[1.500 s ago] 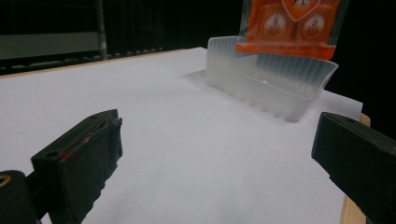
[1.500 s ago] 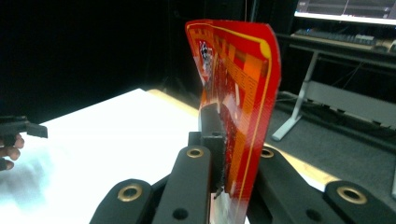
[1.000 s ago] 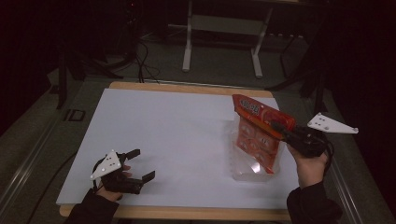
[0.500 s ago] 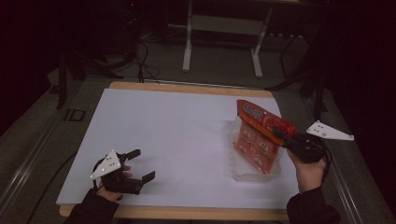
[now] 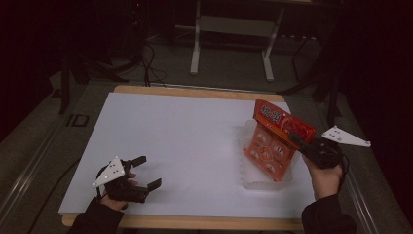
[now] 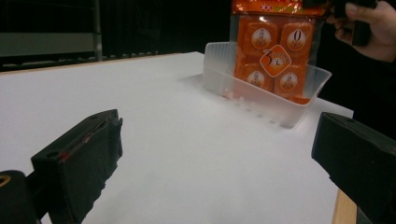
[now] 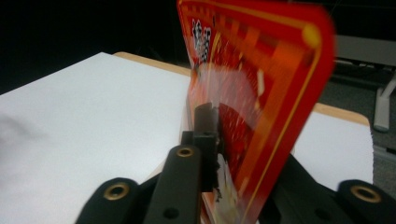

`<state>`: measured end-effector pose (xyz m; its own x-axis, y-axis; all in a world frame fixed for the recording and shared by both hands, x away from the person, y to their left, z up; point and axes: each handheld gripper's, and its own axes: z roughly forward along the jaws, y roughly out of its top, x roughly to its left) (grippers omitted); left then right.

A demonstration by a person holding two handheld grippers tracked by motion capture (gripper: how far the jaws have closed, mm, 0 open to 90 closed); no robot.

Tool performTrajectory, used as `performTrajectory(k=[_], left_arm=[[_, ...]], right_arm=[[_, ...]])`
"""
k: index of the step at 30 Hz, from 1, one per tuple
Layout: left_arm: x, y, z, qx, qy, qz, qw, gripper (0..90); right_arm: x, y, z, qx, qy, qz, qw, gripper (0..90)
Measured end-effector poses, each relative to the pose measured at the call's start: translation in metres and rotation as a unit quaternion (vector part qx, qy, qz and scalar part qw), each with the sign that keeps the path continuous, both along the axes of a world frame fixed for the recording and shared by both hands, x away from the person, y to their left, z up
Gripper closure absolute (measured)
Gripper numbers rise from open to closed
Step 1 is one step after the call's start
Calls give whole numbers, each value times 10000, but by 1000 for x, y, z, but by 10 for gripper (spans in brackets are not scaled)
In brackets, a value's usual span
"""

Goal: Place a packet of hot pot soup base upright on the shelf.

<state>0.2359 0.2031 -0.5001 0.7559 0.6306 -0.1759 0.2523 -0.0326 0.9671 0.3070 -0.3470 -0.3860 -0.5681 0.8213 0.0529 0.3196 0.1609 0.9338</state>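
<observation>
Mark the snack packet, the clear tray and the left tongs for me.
snack packet [image 5: 285, 124]: high view, red header.
clear tray [image 6: 261, 99]: left gripper view, near wall.
left tongs [image 5: 145, 171]: high view, midway between the open tips.

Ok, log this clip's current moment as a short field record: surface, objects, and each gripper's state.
surface: white table
container: clear plastic tray, right side of table
item: orange snack packet, tilted, lower end in the tray
right gripper: shut on the packet's top
left gripper: open, empty, near the front left edge
</observation>
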Motion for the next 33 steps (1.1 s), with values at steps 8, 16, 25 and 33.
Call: performTrajectory(k=[8, 16, 25, 33], left_arm=[[0, -1, 0, 22, 25, -24, 10000, 21], [0, -1, -1, 20, 34, -34, 10000, 21], [0, -2, -1, 29, 42, -68, 10000, 21], [-1, -2, -1, 45, 50, -91, 9999, 21]], right_arm=[[-2, -5, -6, 16, 194, -169, 9997, 586], [-8, -8, -13, -103, 229, -629, 9977, 280], [-18, -15, -25, -115, 344, -902, 9953, 157], [-35, -18, -31, -271, 511, -1079, 9925, 158]])
